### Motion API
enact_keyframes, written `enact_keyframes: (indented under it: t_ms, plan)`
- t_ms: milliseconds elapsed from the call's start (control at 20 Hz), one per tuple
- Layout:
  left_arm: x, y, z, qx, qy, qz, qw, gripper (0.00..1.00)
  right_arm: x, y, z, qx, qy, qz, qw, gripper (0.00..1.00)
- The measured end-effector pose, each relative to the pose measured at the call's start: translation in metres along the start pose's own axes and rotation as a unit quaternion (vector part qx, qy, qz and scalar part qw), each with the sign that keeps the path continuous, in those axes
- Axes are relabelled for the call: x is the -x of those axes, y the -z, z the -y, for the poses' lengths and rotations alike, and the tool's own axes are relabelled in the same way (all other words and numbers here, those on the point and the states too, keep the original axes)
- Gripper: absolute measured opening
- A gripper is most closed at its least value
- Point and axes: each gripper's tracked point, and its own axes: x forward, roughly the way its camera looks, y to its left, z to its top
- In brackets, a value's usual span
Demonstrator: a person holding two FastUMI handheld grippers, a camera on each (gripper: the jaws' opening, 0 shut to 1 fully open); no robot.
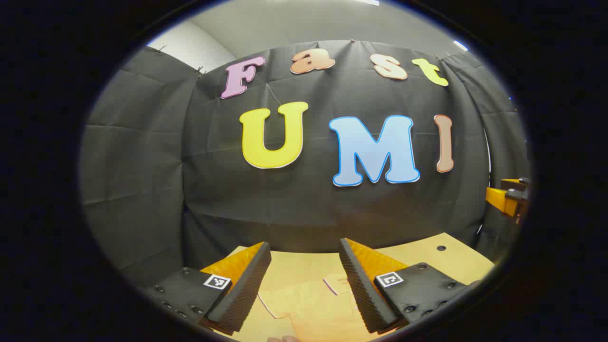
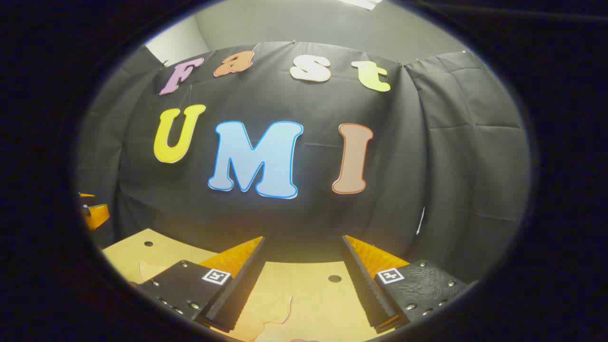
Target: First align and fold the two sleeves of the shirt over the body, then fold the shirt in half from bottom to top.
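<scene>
A pale shirt [image 1: 308, 308] lies flat on the wooden table [image 1: 427, 259], seen low between the fingers of my left gripper [image 1: 304, 247], which is open and held above it with nothing between its fingers. In the right gripper view a piece of the shirt [image 2: 266, 308], perhaps a sleeve, lies below my right gripper [image 2: 304, 240], which is also open and holds nothing. Another edge of the cloth [image 2: 145, 270] peeks out at the left. The other gripper [image 1: 506, 197] shows at the right edge of the left gripper view, and the other gripper [image 2: 92, 211] at the left edge of the right gripper view.
The black cloth wall [image 1: 308, 209] stands close behind the table's far edge. Small dark holes [image 2: 334, 278] dot the tabletop. A fingertip [image 1: 285, 338] pokes in at the bottom of the left gripper view.
</scene>
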Motion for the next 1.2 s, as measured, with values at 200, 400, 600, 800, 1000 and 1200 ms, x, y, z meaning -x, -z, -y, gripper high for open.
enact_keyframes:
  t_ms: [200,400,600,800,1000,1200]
  plan:
    - [0.003,-0.002,-0.006,0.0,-0.004,0.001,1.0,0.95,-0.006,0.008,-0.005,0.009,-0.007,-0.008,1.0,0.97]
    - [0.007,-0.003,-0.012,0.0,-0.009,0.002,1.0,0.95,-0.018,0.03,-0.013,0.0,-0.018,-0.033,0.999,0.96]
    - [0.013,-0.005,-0.019,-0.002,-0.015,0.003,1.0,0.94,-0.044,0.086,-0.028,-0.011,-0.037,-0.1,0.994,0.96]
    - [0.018,-0.004,-0.027,-0.004,-0.025,0.001,1.0,0.94,-0.066,0.149,-0.039,-0.008,-0.054,-0.172,0.984,0.98]
    - [0.026,-0.001,-0.042,-0.01,-0.045,-0.006,0.999,0.94,-0.081,0.228,-0.051,0.001,-0.071,-0.26,0.963,0.97]
    - [0.037,0.002,-0.066,-0.016,-0.078,-0.018,0.997,0.94,-0.097,0.294,-0.056,0.012,-0.07,-0.324,0.943,0.97]
